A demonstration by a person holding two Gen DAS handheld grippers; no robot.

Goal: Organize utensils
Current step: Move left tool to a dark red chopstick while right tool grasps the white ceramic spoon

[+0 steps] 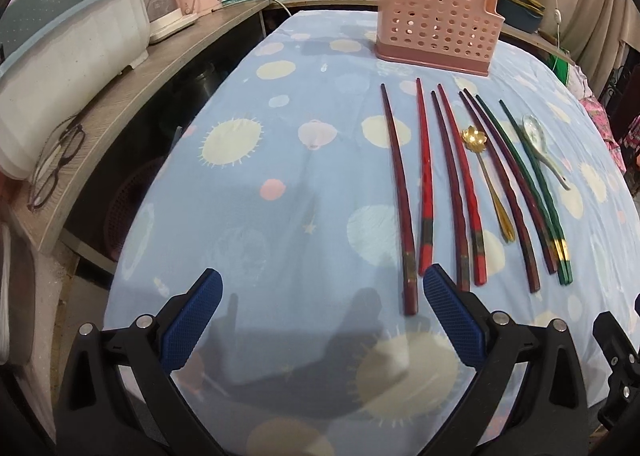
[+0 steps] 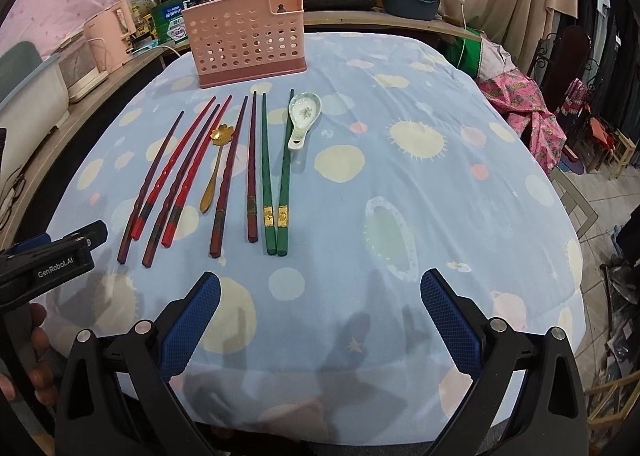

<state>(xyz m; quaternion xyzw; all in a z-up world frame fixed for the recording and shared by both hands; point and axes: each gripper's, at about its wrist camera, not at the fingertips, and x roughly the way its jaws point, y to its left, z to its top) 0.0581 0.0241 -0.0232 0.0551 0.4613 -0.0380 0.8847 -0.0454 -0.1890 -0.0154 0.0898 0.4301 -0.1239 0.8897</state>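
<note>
1. Your left gripper [image 1: 320, 316] is spread wide above the near edge of the blue patterned tablecloth [image 1: 280, 176] and grips nothing.
2. The thick end of the outermost dark red chopstick [image 1: 400, 216] lies just inside your left gripper's right pad [image 1: 452, 316]; whether they touch cannot be determined.
3. Your right gripper [image 2: 320, 316] is likewise spread wide and empty, with bare cloth between its pads.
4. Ahead and to the left of your right gripper, the chopsticks lie side by side, thick ends toward you: red and dark red ones [image 2: 176, 172] on the left, the green pair [image 2: 276, 184] on the right.
5. The gold flower-bowl spoon [image 2: 214, 172] lies among the red chopsticks, bowl pointing away from you.
6. The white ceramic soup spoon [image 2: 303, 116] lies beside the far tips of the green pair.
7. The pink perforated utensil holder [image 2: 248, 40] stands upright beyond the chopstick tips, at the far side of the cloth.
8. The left gripper's body appears at the left edge of the right wrist view, with fingers [image 2: 38, 336] of your hand below it.
</note>
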